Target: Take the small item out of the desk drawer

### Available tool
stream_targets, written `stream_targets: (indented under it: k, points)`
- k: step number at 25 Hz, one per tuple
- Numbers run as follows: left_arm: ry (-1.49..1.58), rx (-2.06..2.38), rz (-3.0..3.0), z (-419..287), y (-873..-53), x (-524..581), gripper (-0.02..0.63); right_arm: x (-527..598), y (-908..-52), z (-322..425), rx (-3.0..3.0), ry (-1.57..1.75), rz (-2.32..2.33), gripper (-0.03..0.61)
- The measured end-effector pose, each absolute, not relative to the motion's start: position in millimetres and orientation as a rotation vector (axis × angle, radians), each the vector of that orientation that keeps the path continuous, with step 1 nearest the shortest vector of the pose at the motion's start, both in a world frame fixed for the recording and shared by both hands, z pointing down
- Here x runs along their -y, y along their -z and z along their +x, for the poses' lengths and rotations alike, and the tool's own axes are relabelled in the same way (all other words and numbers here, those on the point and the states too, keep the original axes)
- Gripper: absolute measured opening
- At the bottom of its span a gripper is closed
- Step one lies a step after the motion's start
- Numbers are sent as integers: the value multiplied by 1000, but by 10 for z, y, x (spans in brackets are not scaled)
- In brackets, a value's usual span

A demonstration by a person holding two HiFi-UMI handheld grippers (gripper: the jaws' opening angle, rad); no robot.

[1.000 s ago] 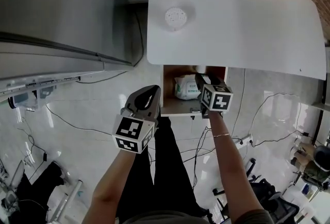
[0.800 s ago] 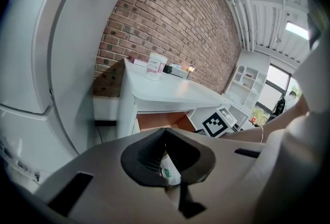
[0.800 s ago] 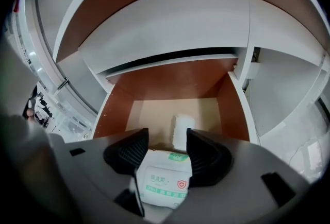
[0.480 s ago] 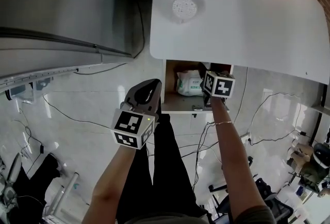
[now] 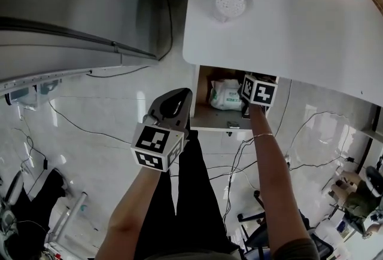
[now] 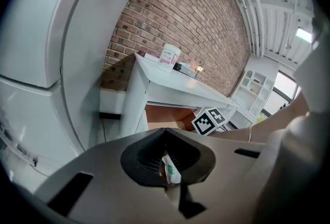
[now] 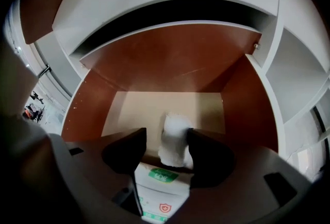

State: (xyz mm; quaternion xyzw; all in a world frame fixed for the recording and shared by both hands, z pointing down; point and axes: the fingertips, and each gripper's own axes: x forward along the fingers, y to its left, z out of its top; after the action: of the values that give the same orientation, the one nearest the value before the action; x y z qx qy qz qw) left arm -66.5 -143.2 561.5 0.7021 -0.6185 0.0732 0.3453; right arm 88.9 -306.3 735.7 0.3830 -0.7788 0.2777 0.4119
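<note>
A white packet with a green label [image 5: 226, 95] lies in the open brown drawer [image 5: 210, 122] under the white desk [image 5: 287, 26]. My right gripper [image 5: 248, 92] reaches into the drawer at the packet's right side. In the right gripper view its jaws [image 7: 165, 138] are opening, with the packet's white end [image 7: 174, 147] between them and a gap at the left pad. My left gripper [image 5: 181, 96] hangs shut in front of the drawer, above the person's legs, holding nothing. In the left gripper view its closed fingertips [image 6: 165, 133] point toward the desk.
A large grey cabinet [image 5: 72, 8] stands left of the desk. A round white disc [image 5: 230, 3] lies on the desktop, and a white container [image 6: 169, 56] stands on it by the brick wall. Cables [image 5: 90, 133] trail over the pale floor.
My right gripper has gone deeper into the drawer, up alongside the packet. The left gripper has stayed about where it was.
</note>
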Motion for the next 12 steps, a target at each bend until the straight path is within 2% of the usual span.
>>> stream_targets:
  k: [8,12]
  points:
    - [-185,1615,1788,-734,-5704,1377,21,3145,-7539,1013,1885,-666,971,259]
    - [-191,1608,1783,-736,-5751,1355,21,3173,-7572,1054,1856,-635,1006,221]
